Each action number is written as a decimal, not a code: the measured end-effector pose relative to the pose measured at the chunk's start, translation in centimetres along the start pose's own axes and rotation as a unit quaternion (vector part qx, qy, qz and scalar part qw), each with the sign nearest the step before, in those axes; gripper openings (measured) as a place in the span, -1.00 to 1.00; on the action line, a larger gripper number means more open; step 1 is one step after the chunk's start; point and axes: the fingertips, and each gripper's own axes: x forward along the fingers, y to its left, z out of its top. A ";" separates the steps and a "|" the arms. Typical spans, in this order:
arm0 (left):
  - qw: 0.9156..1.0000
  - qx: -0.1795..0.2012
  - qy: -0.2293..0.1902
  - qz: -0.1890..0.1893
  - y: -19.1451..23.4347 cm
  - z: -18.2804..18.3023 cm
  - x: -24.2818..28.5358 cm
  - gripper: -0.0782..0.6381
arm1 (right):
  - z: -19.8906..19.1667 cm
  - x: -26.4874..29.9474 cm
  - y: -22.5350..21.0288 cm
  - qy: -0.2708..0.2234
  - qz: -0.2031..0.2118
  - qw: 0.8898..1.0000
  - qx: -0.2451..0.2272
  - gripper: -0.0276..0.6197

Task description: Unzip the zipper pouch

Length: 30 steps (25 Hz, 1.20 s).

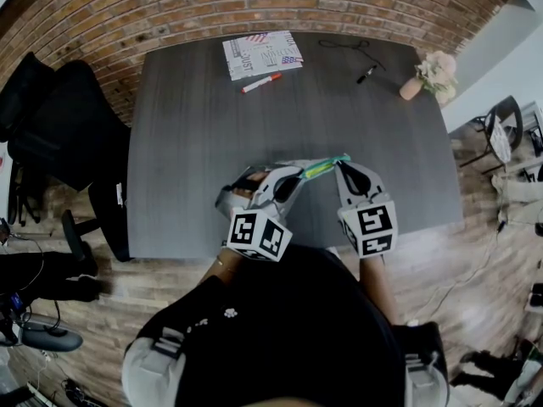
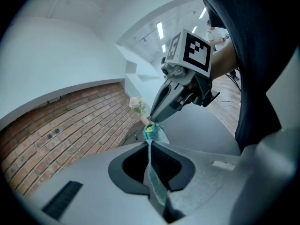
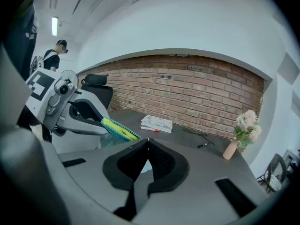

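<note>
Held just above the table (image 1: 187, 142) and angled slightly downward, the left gripper (image 2: 150, 144) clamps the zipper pouch (image 2: 151, 132) while the right gripper (image 3: 147, 140) pinches its opposite end.

The right tool (image 2: 151, 121) hides the pull of the pouch (image 2: 154, 178).

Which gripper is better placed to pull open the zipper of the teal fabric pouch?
Right, probably. The right gripper is shut on the end of the yellow-green zipper of the teal fabric pouch, so it could draw along it. The left gripper is clamped on the pouch's fabric as anchor.
</note>
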 end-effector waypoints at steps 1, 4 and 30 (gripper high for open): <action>1.000 0.000 0.000 -0.001 -0.1 0.0 0.0 -0.76 | 0.0 0.0 0.0 0.000 -0.001 1.000 0.000 -0.91; 1.000 0.008 0.003 -0.007 -0.4 -0.1 0.1 -0.76 | 0.0 0.3 -0.2 -0.012 0.002 1.000 -0.009 -0.91; 1.000 -0.005 -0.007 -0.005 -0.1 -0.2 -0.6 -0.76 | -1.1 -0.3 -2.0 0.005 -0.024 1.000 -0.008 -0.91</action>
